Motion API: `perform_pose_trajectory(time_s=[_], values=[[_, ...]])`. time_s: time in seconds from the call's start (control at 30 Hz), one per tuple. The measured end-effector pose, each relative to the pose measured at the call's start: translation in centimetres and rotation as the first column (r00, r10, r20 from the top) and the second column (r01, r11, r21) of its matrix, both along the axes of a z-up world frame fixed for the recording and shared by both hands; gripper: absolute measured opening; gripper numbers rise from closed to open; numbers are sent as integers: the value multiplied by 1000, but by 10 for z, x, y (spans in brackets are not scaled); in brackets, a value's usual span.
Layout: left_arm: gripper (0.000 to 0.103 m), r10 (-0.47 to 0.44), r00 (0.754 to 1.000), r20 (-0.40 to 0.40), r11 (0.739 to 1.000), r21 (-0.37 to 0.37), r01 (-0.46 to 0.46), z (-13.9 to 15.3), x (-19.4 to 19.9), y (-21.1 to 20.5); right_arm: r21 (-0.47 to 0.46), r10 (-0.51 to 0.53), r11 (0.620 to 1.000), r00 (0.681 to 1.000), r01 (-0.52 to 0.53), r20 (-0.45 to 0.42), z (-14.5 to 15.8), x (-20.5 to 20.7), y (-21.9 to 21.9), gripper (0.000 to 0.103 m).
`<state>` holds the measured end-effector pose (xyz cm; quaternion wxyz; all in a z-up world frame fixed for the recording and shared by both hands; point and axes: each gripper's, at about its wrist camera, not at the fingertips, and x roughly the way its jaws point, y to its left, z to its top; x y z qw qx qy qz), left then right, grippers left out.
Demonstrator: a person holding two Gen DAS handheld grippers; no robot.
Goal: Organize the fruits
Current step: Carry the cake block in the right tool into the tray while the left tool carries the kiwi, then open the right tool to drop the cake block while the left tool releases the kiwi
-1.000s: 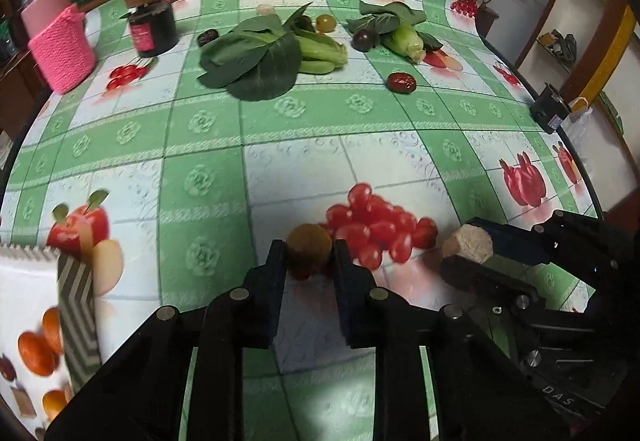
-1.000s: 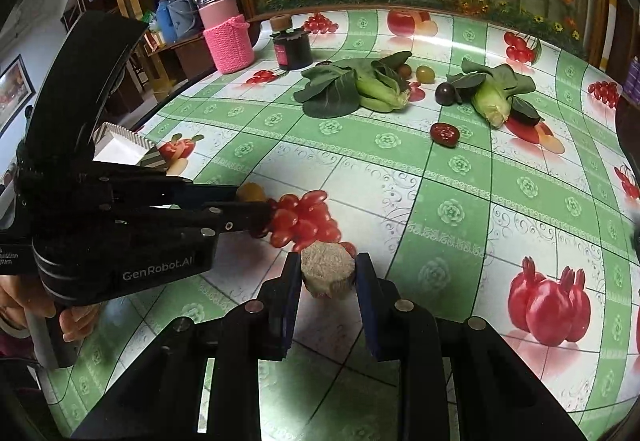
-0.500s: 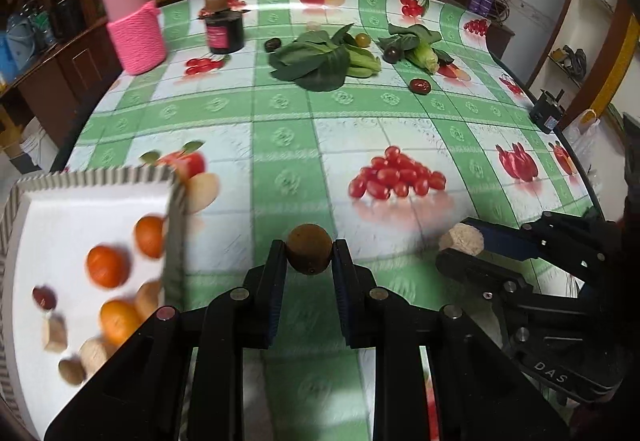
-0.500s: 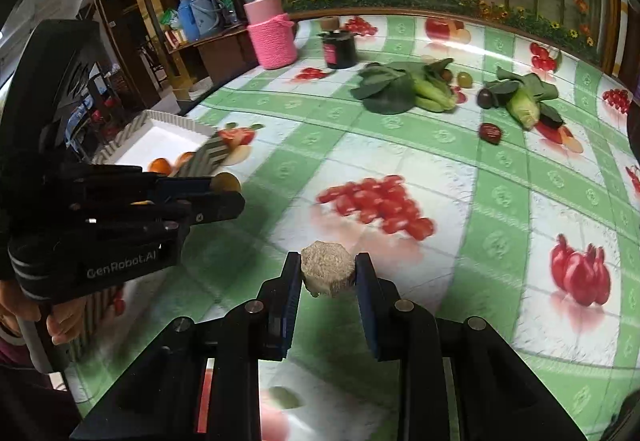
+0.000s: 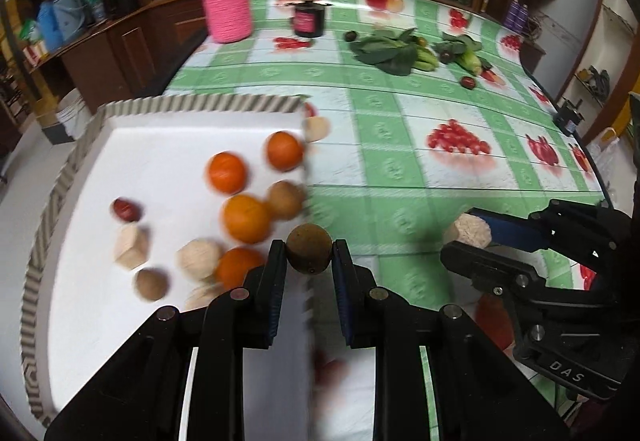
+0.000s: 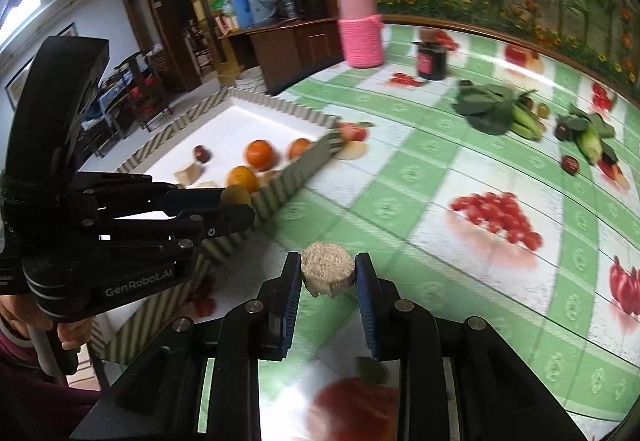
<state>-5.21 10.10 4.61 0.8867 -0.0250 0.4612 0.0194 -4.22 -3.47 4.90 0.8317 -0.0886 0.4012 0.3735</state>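
My left gripper [image 5: 309,255] is shut on a small brown round fruit [image 5: 309,249], right above the near-right rim of the white tray [image 5: 168,145]. In the tray lie several oranges [image 5: 226,172], a red date [image 5: 125,209], brown and pale round pieces and a pale cube [image 5: 132,252]. My right gripper [image 6: 328,273] is shut on a pale beige cylinder-shaped piece [image 6: 328,269], over the tablecloth just right of the tray [image 6: 280,185]. From the right wrist view the left gripper [image 6: 236,207] shows with the brown fruit [image 6: 234,196] over the tray's edge. The right gripper [image 5: 466,241] shows at the right of the left wrist view.
At the far end of the green checked tablecloth [image 5: 400,177] lie leafy greens [image 5: 388,51], a corn cob [image 6: 592,145], a dark plum [image 6: 563,132] and a red date [image 6: 570,164]. A pink knitted jar [image 5: 227,1] and a dark jar [image 5: 308,19] stand behind. A hand [image 6: 74,335] holds the left gripper's handle.
Both grippers have swung left across the table with their pieces held. The white tray has come into full view, and the left gripper's fruit has moved from the printed cherries to the tray's rim.
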Motion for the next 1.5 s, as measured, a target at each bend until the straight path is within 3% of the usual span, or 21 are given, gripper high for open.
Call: perform_pose_trajectory(time_s=[0.7, 1.5], values=[[20, 140, 990, 23, 988, -68, -138, 6, -46, 92, -41, 200, 979, 980, -199, 21, 5, -35, 95, 27], [20, 198, 979, -45, 980, -21, -199, -20, -43, 113, -89, 354, 930, 934, -356, -38, -18, -62, 143, 27]])
